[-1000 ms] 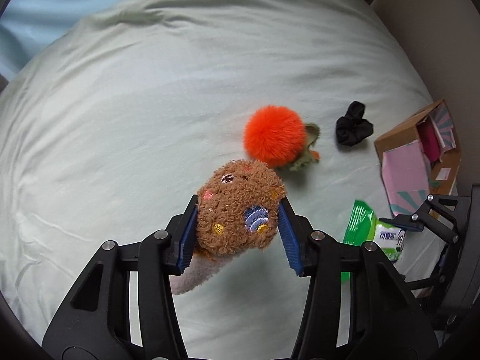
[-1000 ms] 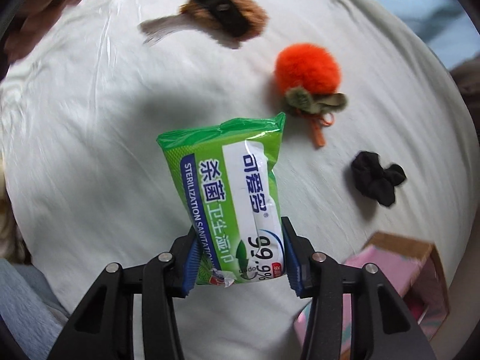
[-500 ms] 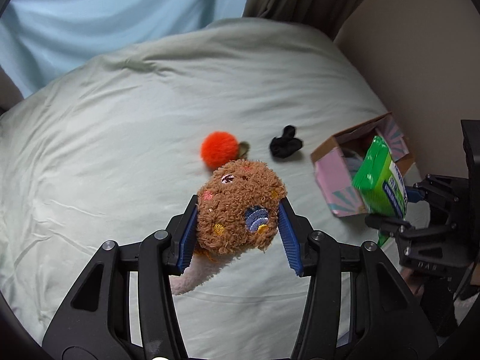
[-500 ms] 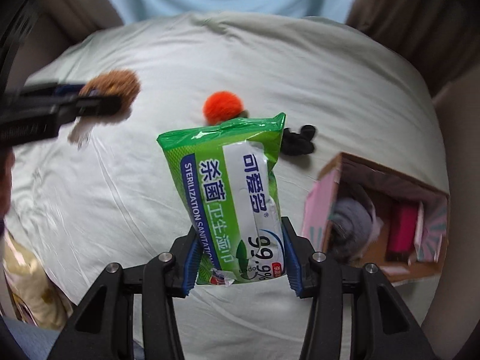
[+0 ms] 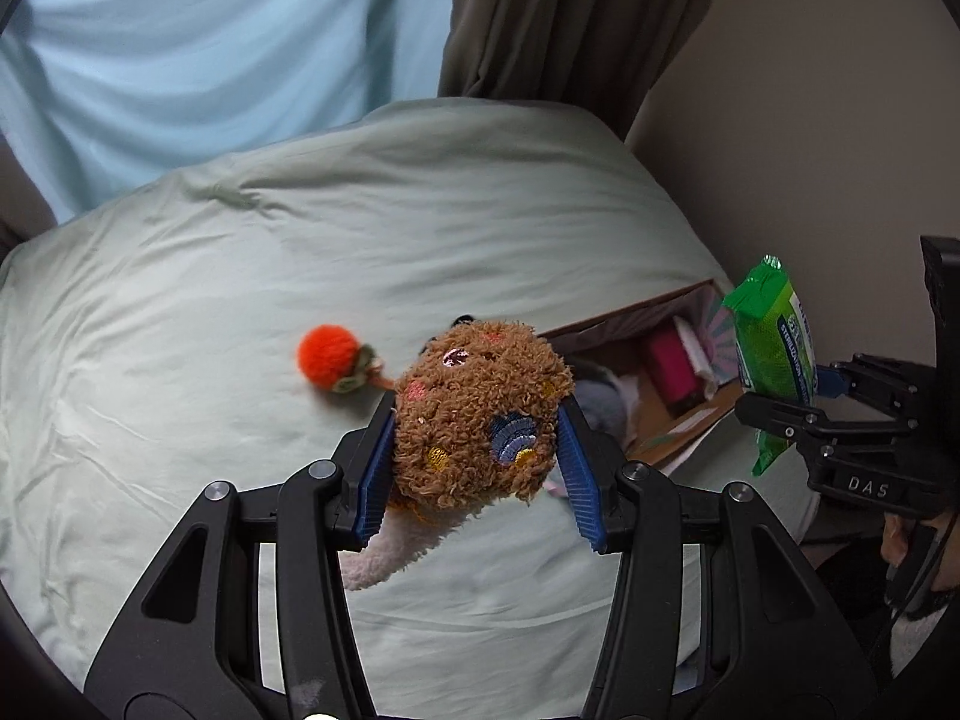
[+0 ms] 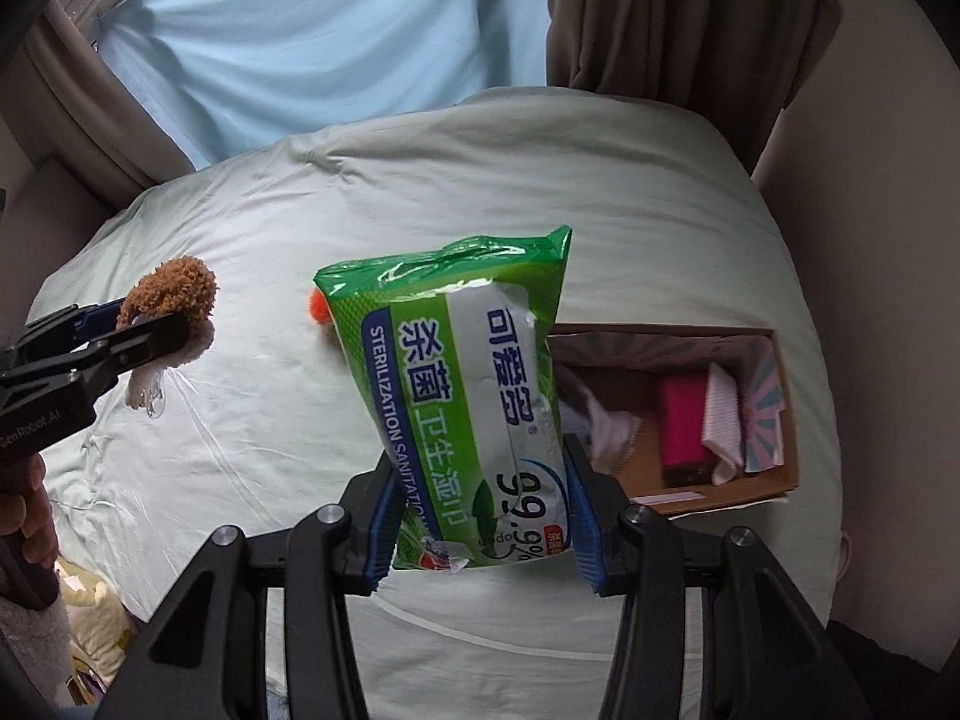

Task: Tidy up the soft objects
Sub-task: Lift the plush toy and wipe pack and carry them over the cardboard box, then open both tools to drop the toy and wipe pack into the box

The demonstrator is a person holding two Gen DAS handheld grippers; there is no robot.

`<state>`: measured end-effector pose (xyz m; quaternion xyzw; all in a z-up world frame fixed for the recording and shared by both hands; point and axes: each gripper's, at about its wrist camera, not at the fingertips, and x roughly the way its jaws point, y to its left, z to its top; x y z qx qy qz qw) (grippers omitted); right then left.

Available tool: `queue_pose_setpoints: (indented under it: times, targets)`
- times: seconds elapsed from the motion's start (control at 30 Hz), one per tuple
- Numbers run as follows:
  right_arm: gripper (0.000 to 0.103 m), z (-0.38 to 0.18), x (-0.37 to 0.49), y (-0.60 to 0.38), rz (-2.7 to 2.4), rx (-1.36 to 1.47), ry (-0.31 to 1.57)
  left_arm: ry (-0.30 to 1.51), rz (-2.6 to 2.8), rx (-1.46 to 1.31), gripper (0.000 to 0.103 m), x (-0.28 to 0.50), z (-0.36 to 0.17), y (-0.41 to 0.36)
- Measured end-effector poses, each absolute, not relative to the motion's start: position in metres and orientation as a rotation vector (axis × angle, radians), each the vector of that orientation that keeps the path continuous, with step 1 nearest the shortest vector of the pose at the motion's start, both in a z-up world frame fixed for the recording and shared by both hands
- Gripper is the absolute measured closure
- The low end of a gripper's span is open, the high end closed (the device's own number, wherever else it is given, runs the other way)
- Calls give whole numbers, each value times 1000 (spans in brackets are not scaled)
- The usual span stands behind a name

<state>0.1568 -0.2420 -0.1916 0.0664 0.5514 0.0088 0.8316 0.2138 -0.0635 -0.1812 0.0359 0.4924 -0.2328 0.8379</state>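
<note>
My left gripper is shut on a brown fuzzy plush toy with embroidered patches and a white stem, held high above the bed. My right gripper is shut on a green pack of wet wipes, also held high; the pack shows at the right of the left wrist view. The plush and the left gripper show at the left of the right wrist view. An open cardboard box holding soft items sits on the bed's right side. An orange pompom lies on the bed.
The pale green bedcover spreads under both grippers. A brown curtain and a light blue curtain hang behind the bed. A beige wall stands to the right. A black scrunchie is mostly hidden behind the plush.
Both grippers have risen far above the bed with their loads, so the bed looks smaller. The curtains, the wall and the open box have come into view.
</note>
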Motion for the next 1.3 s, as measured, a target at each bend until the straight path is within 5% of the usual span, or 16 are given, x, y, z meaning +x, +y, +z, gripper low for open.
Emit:
queue_pose_setpoints:
  times: [0.6, 1.13, 1.2, 1.3]
  targets:
    - [59, -266, 179, -421, 108, 166, 1302, 1197, -455, 64, 57, 209, -269, -292]
    - [59, -339, 205, -461, 90, 343, 1459, 1332, -453, 230, 57, 229, -343, -332]
    - [59, -337, 208, -461, 93, 361, 1458, 1318, -460, 247, 50, 230, -339, -333]
    - [53, -336, 213, -461, 126, 385, 1446, 1325, -459, 236, 12, 234, -334, -331]
